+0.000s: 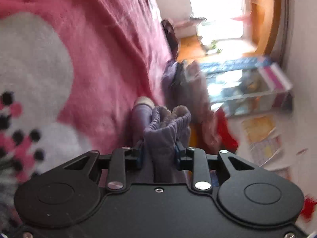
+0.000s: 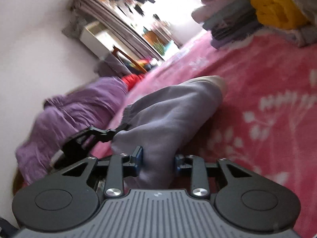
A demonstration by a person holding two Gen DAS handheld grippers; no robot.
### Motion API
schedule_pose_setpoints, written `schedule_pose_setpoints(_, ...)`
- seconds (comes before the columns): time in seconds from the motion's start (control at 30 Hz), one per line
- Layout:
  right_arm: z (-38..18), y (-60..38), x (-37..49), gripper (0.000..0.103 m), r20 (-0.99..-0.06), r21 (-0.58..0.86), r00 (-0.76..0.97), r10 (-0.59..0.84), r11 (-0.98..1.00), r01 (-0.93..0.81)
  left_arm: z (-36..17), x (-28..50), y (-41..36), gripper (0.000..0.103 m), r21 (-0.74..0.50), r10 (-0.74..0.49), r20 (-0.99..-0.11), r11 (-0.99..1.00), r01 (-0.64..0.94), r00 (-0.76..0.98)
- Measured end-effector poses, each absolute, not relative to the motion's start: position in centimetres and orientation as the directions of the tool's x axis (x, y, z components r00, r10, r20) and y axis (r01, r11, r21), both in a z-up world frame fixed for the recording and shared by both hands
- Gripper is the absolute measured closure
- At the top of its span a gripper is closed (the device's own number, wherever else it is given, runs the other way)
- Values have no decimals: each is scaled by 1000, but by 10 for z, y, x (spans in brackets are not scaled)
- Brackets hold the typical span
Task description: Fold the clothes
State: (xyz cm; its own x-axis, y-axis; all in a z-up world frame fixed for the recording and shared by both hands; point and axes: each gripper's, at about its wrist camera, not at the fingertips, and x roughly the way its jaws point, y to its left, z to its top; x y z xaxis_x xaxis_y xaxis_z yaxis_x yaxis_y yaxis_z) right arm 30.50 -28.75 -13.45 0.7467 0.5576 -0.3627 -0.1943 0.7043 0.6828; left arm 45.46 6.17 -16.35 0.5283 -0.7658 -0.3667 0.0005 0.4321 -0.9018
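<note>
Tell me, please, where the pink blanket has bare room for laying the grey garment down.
Bare pink fleece blanket lies right of the grey garment, below the folded clothes stack. Crowded left: a purple garment at the bed's edge.

a: the blanket (image 1: 103, 45) is pink, with a big white shape and black and pink dots on it. on the right wrist view the same blanket (image 2: 267, 83) shows white leaf sprigs.

b: and the garment (image 1: 164, 130)?

a: greyish lavender, paler fleece inside; same tone here (image 2: 174, 107). the person's sleeve (image 2: 79, 107) is a stronger purple.

b: the folded pile (image 2: 247, 19)?

a: pale pink, grey and lilac layers, with a yellow piece (image 2: 277, 10) beside. both grippers are black with blue pads (image 1: 138, 154).
</note>
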Motion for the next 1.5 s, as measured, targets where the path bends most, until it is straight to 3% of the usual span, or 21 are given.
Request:
schedule_pose_setpoints(0.03,-139,-291,305,28,-381,695,752,538,703,-152,-165,455,64,53,-893,-760,-377,449,9,530)
schedule_pose_setpoints(0.07,-143,-296,305,22,-375,721,763,526,683,-116,-167,455,67,52,-889,-756,-380,457,16,533)
schedule_pose_setpoints(0.17,-146,-304,302,17,-292,805,795,531,585,-95,-164,458,74,34,-895,-768,-348,444,55,538)
schedule_pose_setpoints(0.33,-151,-293,302,17,-293,811,811,507,581,-71,-166,467,66,32,-888,-784,-345,451,91,516)
schedule_pose_setpoints(0.4,-151,-285,299,19,-313,783,810,496,618,-76,-166,468,60,41,-880,-776,-358,467,92,519)
schedule_pose_setpoints(0.5,-152,-272,296,35,-346,735,808,476,673,-82,-176,467,62,70,-899,-775,-352,436,40,525)
schedule_pose_setpoints(0.53,-154,-269,298,55,-363,716,804,471,693,-83,-181,467,63,72,-917,-780,-333,399,11,530)
schedule_pose_setpoints(0.57,-155,-269,299,66,-369,712,797,478,697,-89,-185,466,64,73,-932,-784,-315,362,-19,535)
schedule_pose_setpoints(0.7,-141,-274,290,73,-333,726,789,516,674,-134,-183,449,75,75,-976,-818,-217,190,-107,533)
schedule_pose_setpoints(0.77,-139,-283,283,72,-356,748,750,558,651,-128,-181,438,77,75,-968,-816,-251,209,-139,520)
schedule_pose_setpoints(0.8,-142,-288,282,68,-376,761,726,575,639,-111,-181,433,78,71,-958,-810,-286,241,-155,511)
schedule_pose_setpoints(0.83,-148,-293,279,53,-399,768,720,568,636,-75,-182,432,78,68,-952,-807,-305,272,-141,506)
schedule_pose_setpoints(0.87,-153,-299,275,49,-403,770,731,551,636,-55,-183,431,78,64,-946,-804,-321,302,-121,501)
schedule_pose_setpoints(0.9,-156,-303,272,48,-400,776,741,540,629,-40,-183,430,78,54,-938,-800,-337,332,-102,497)
schedule_pose_setpoints(0.97,-155,-305,269,34,-359,806,757,546,591,-44,-175,431,78,33,-940,-821,-319,339,-46,473)
schedule_pose_setpoints(1.03,-152,-304,269,26,-339,806,766,547,588,-63,-172,430,78,33,-934,-831,-324,357,-13,453)
schedule_pose_setpoints(1.17,-145,-305,269,34,-314,798,779,543,596,-94,-178,428,77,66,-902,-818,-382,430,17,431)
schedule_pose_setpoints(1.2,-143,-305,268,42,-307,795,782,542,598,-101,-180,426,75,71,-901,-818,-381,433,26,431)
schedule_pose_setpoints(1.27,-139,-305,268,65,-294,790,789,540,601,-116,-181,425,74,73,-904,-823,-370,426,38,431)
schedule_pose_setpoints(1.37,-134,-305,268,73,-275,782,798,537,607,-139,-177,425,71,76,-916,-832,-343,399,39,436)
schedule_pose_setpoints(1.5,-127,-306,267,74,-248,771,809,533,615,-169,-170,424,59,77,-936,-852,-296,349,46,432)
